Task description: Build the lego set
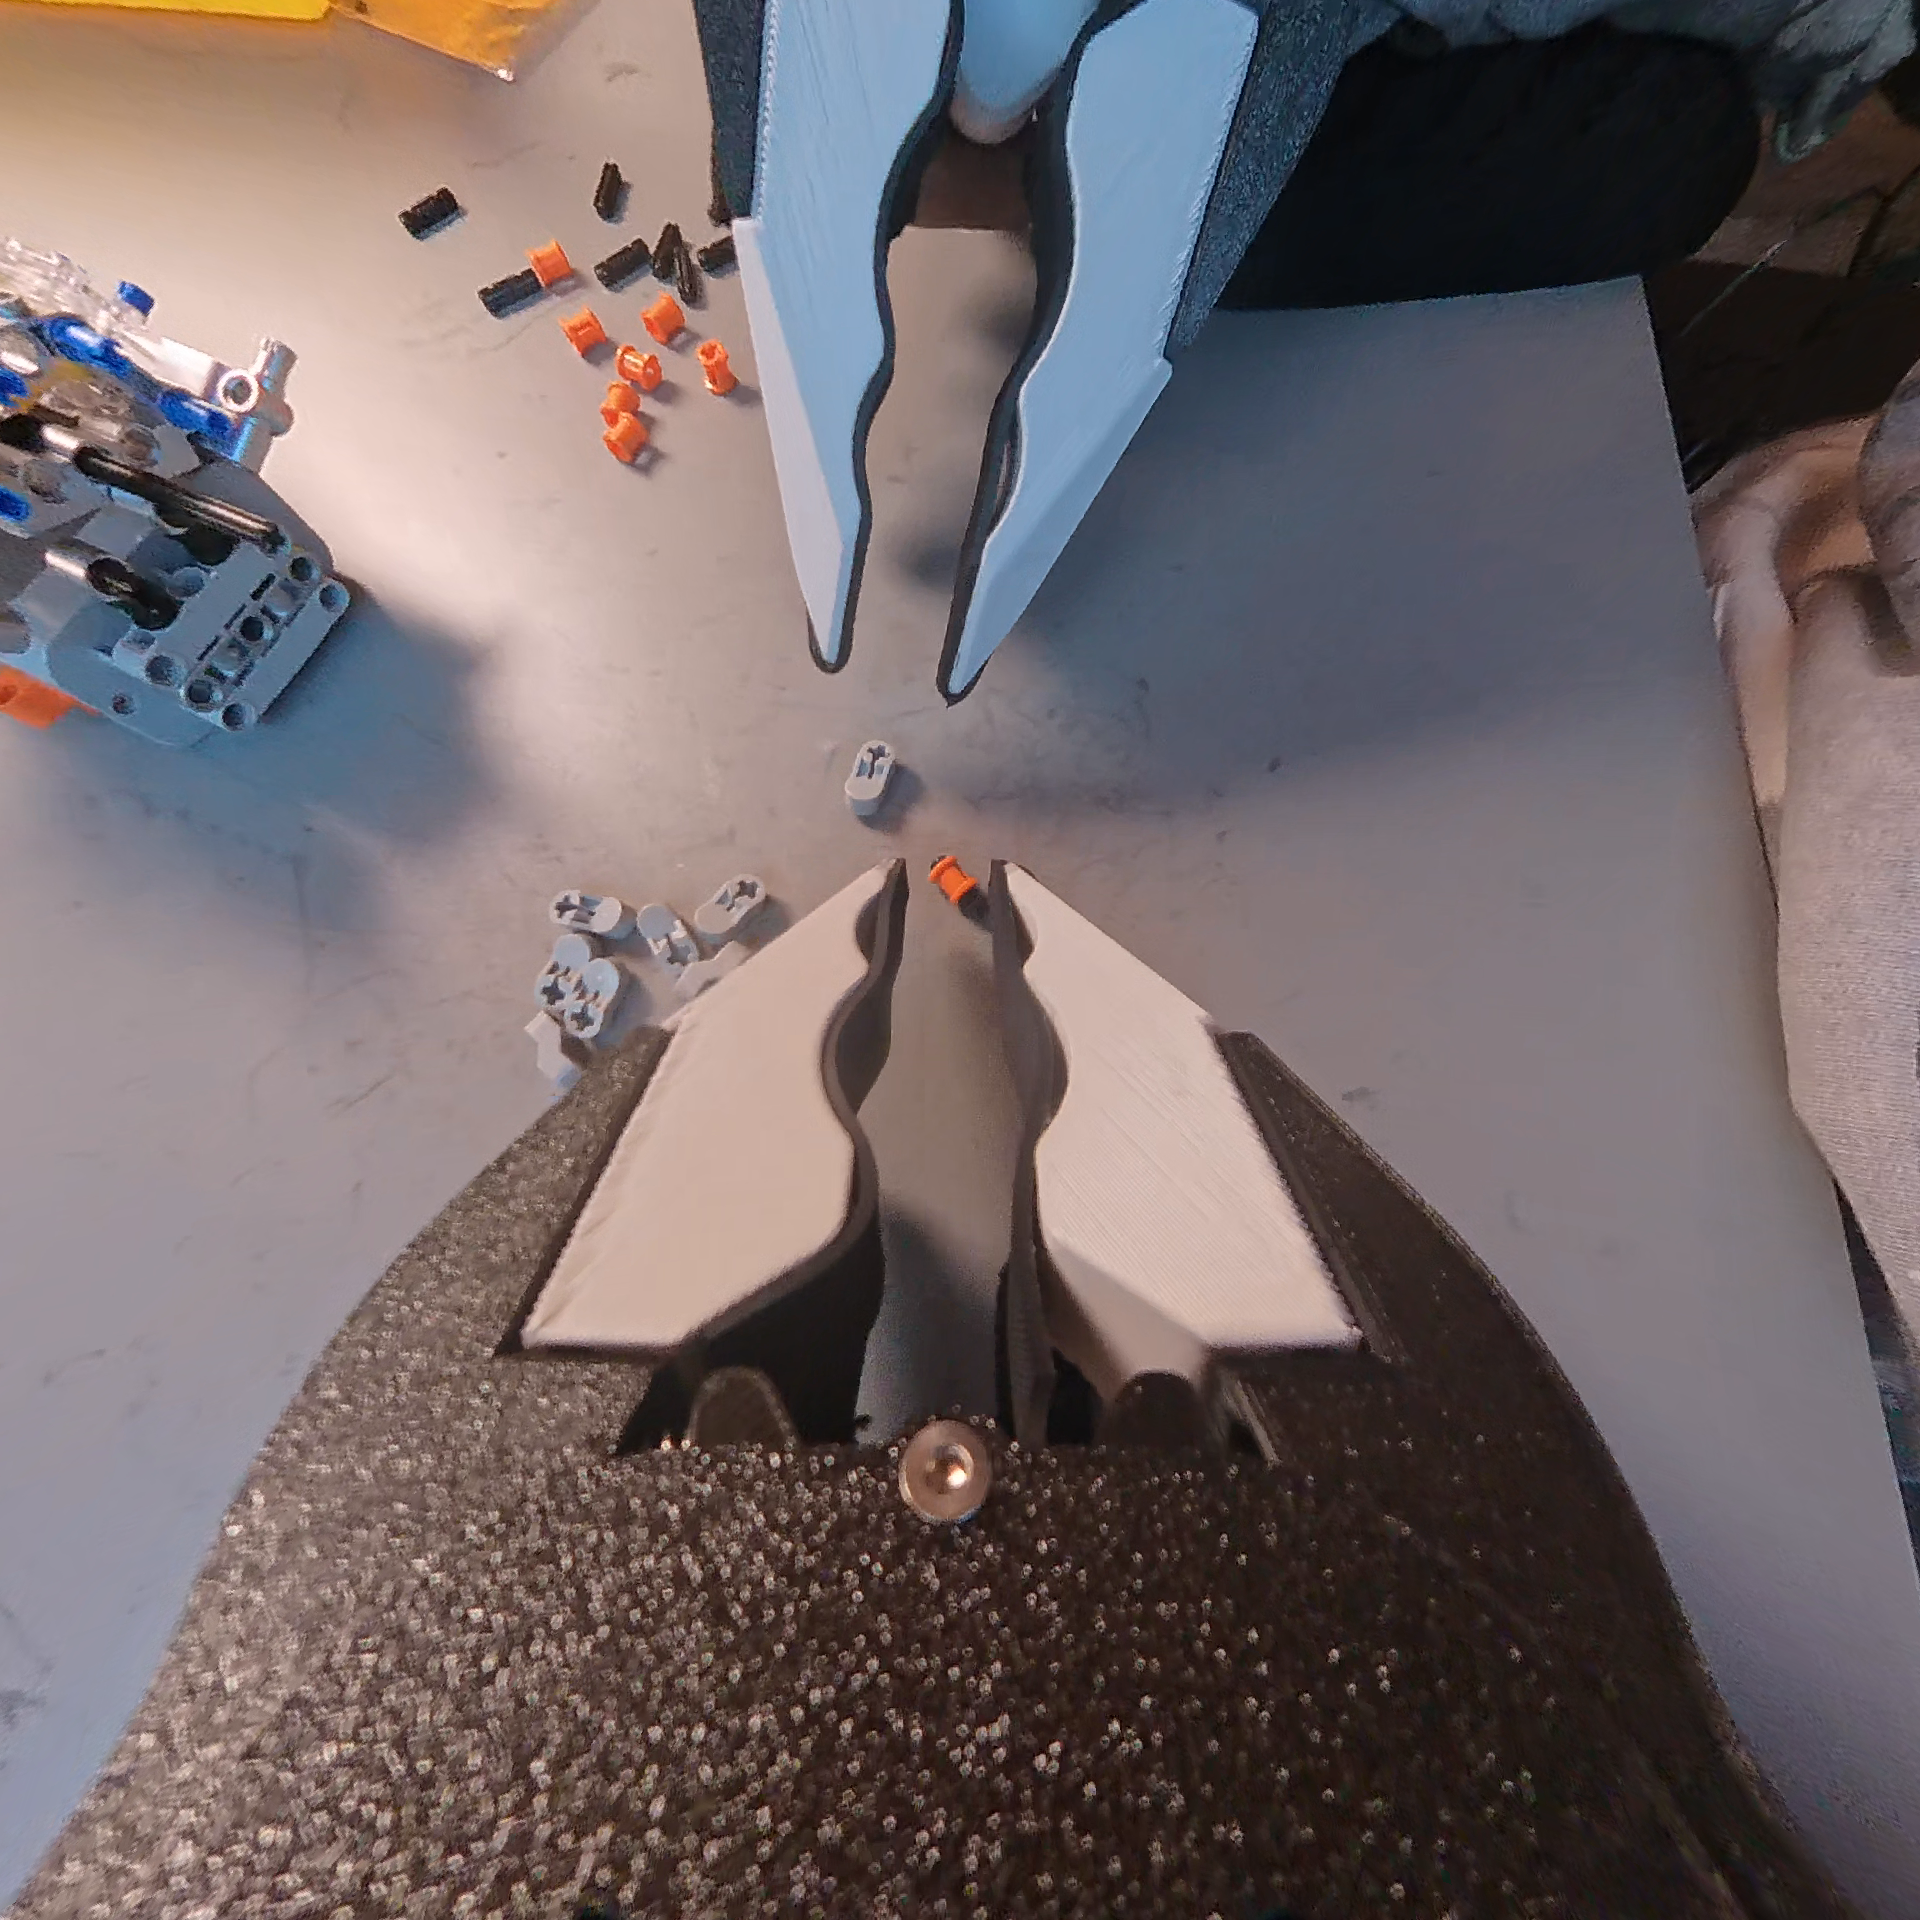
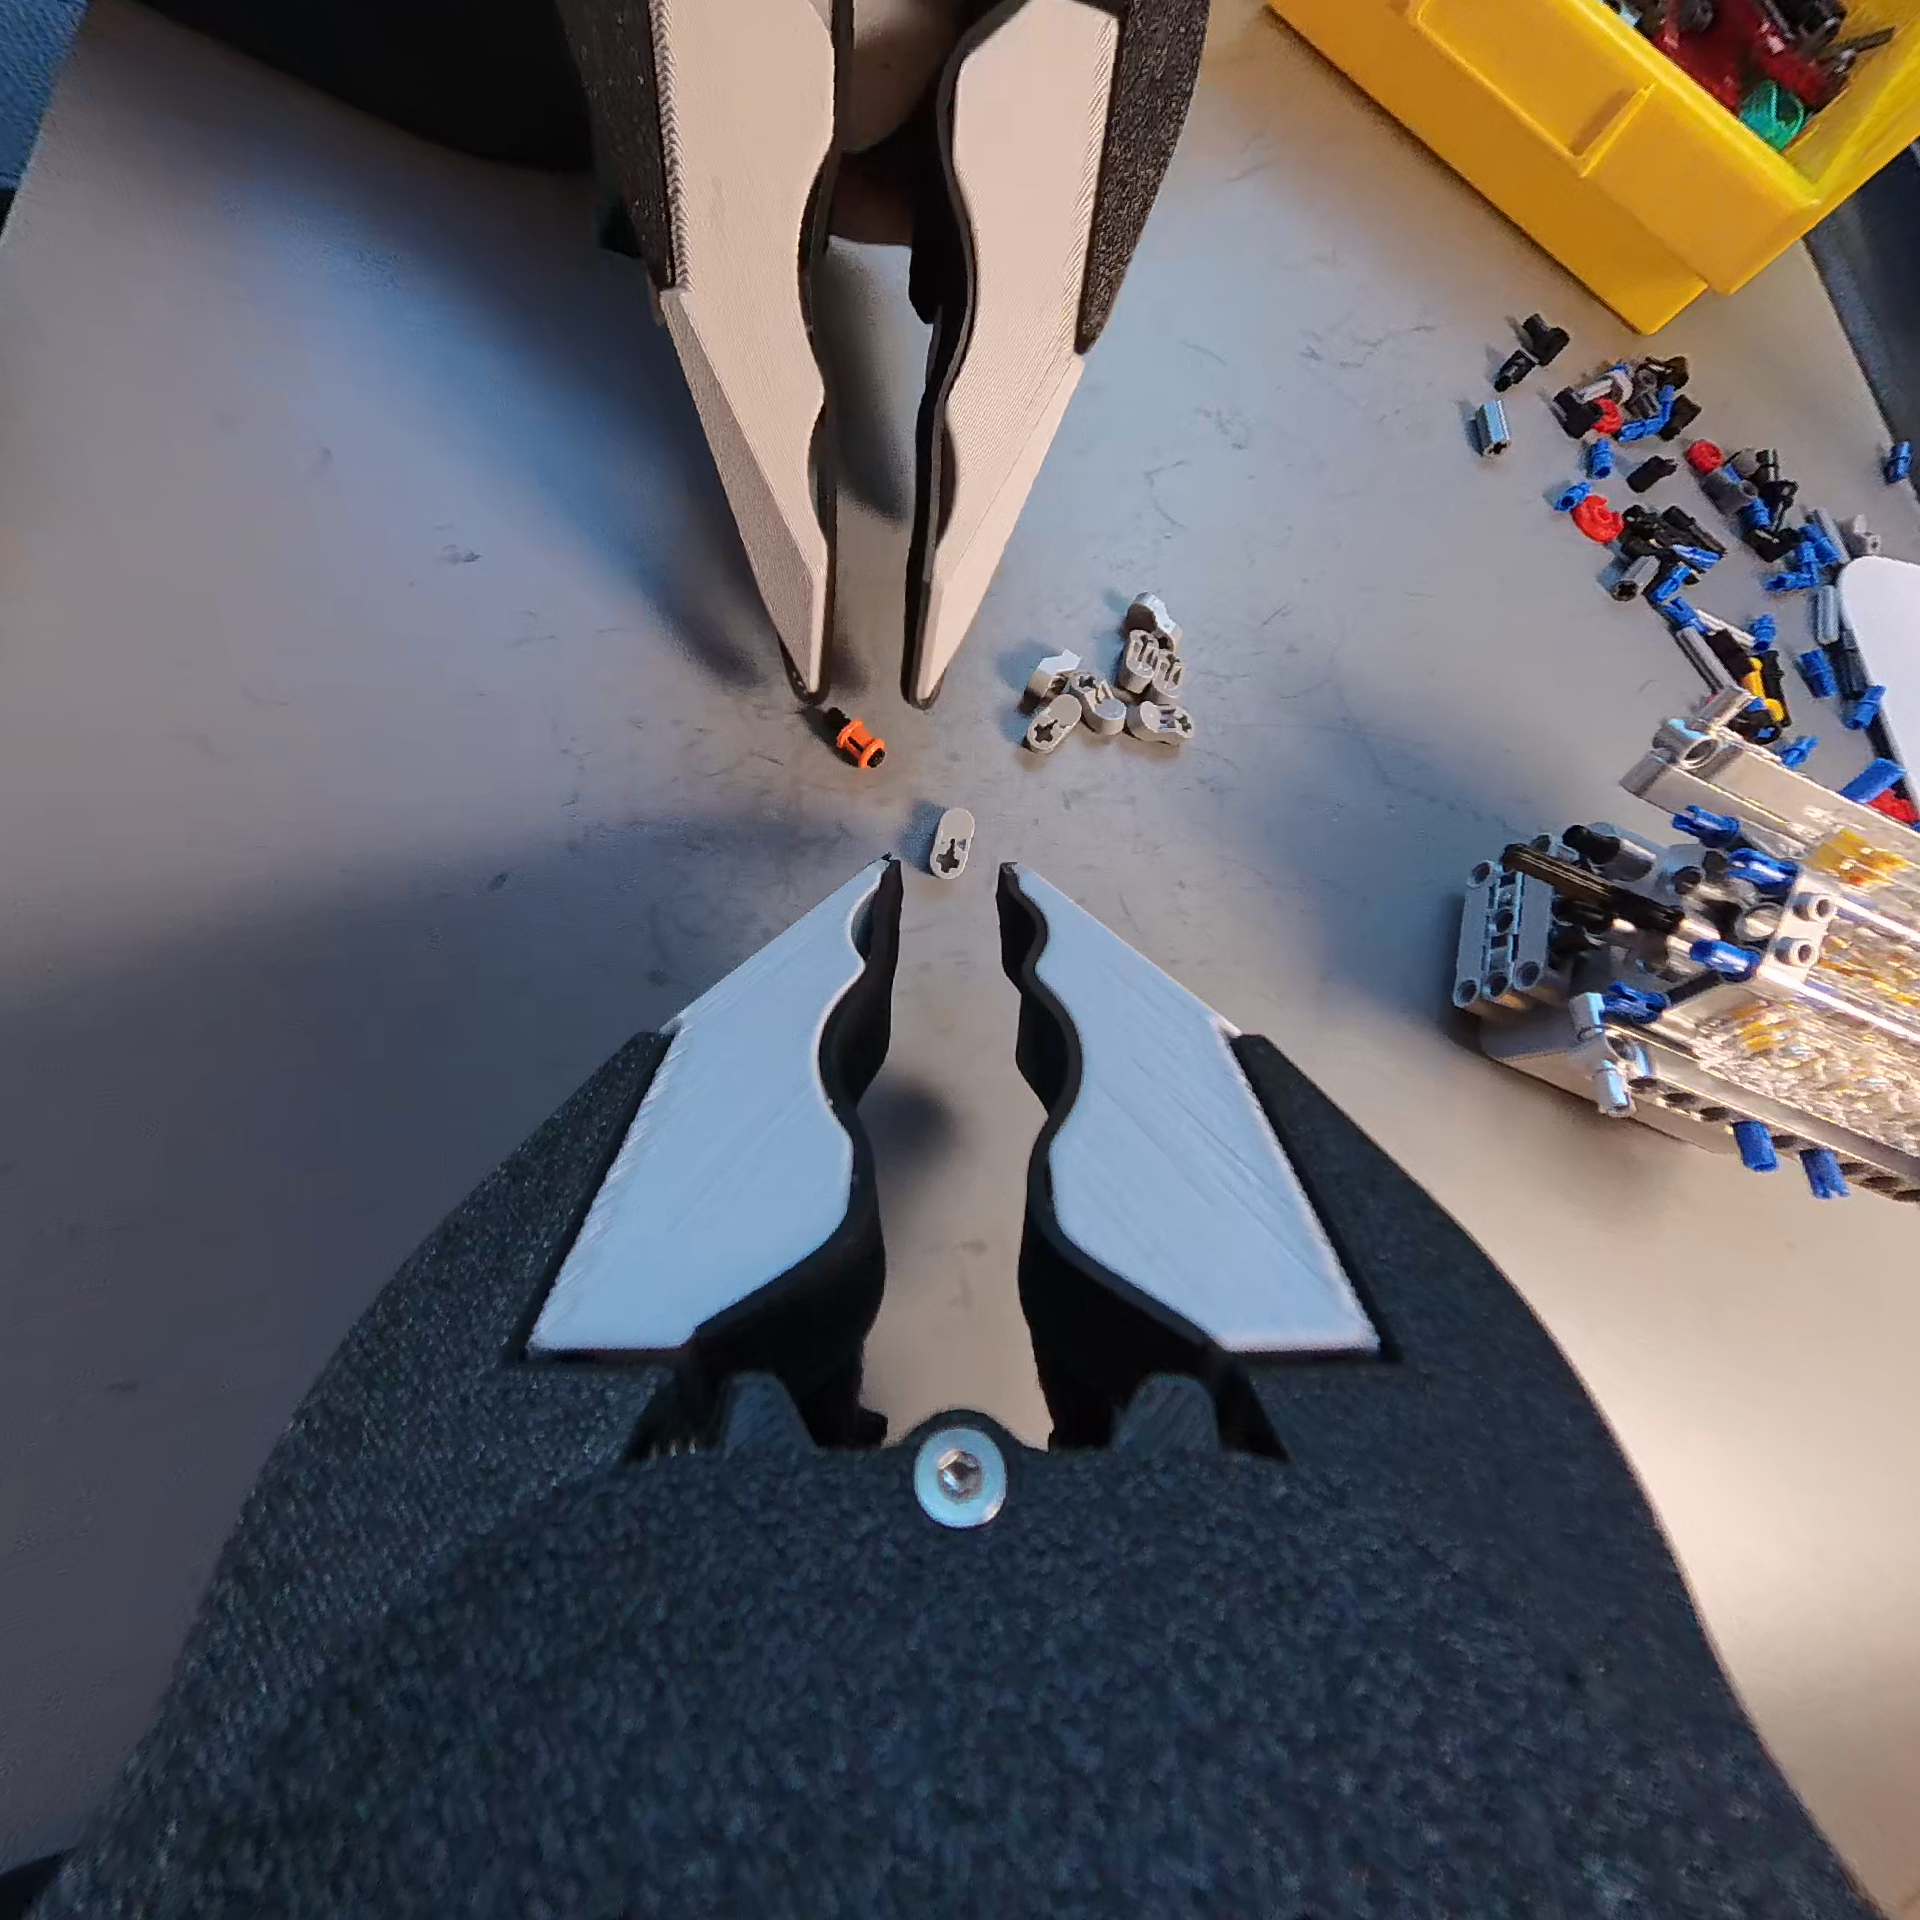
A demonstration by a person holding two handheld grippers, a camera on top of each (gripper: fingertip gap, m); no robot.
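Grey tabletop (image 2: 364, 520), yellow parts bin (image 2: 1621, 135) at the far corner, scattered blue, black and red pins (image 2: 1704, 520), orange bushes (image 1: 634, 353), black pins (image 1: 623, 260), partly built grey-and-blue brick model (image 2: 1704, 977), cluster of small grey connectors (image 2: 1117, 696)

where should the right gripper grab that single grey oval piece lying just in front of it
Grip the grey oval piece across its two long flat sides, not end to end. It lies alone on the table with its cross-holed face up, just ahead of the open right gripper. Probably best to come from above, one finger on each long side; the nearby orange pin lies apart and should stay clear.
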